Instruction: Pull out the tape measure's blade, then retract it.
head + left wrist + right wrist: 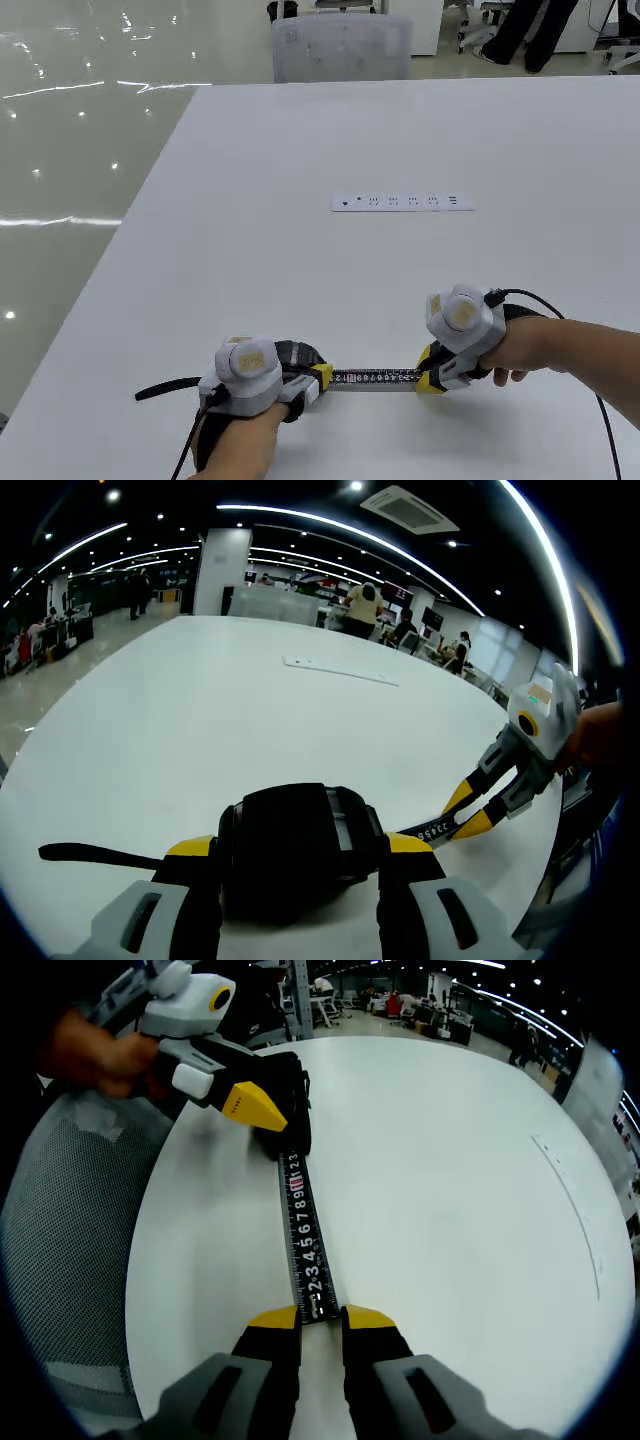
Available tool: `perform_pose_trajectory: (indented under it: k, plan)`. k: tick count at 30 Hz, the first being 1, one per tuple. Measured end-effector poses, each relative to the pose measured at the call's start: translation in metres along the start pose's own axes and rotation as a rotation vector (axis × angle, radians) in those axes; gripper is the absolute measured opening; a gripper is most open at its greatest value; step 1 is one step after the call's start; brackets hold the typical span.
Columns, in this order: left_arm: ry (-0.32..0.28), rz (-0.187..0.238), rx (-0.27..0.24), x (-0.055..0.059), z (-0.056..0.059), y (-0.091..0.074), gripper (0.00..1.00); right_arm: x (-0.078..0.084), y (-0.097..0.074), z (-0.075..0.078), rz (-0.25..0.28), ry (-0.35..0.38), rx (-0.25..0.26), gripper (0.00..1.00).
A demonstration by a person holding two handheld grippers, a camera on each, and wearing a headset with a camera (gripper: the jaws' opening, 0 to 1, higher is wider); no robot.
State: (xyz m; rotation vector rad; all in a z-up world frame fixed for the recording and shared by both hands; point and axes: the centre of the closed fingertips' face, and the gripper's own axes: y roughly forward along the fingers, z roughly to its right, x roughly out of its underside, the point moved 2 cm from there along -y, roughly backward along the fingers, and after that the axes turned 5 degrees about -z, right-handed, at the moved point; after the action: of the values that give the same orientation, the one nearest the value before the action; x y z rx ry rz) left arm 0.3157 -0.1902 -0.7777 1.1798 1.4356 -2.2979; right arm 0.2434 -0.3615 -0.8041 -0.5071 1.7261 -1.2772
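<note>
White tabletop (350, 140); boxy black case (295, 845), flat, perhaps steel blade (304, 1240)

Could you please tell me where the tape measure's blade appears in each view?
Head view: the blade lies low in the middle, between the left gripper and right gripper.
Left gripper view: the blade is at lower right, running from the case to the right gripper.
Right gripper view: the blade runs up the middle from the jaws.
Shared landmark: the white power strip farther back on the table.
</note>
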Motion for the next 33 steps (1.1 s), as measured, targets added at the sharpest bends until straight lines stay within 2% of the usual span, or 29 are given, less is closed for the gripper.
perform_pose_trajectory:
  k: [33]
  plan:
    - [-0.004,-0.004,0.003,0.000,0.000,-0.001,0.60,-0.014,0.006,-0.004,0.027,-0.009,0.001,0.13]
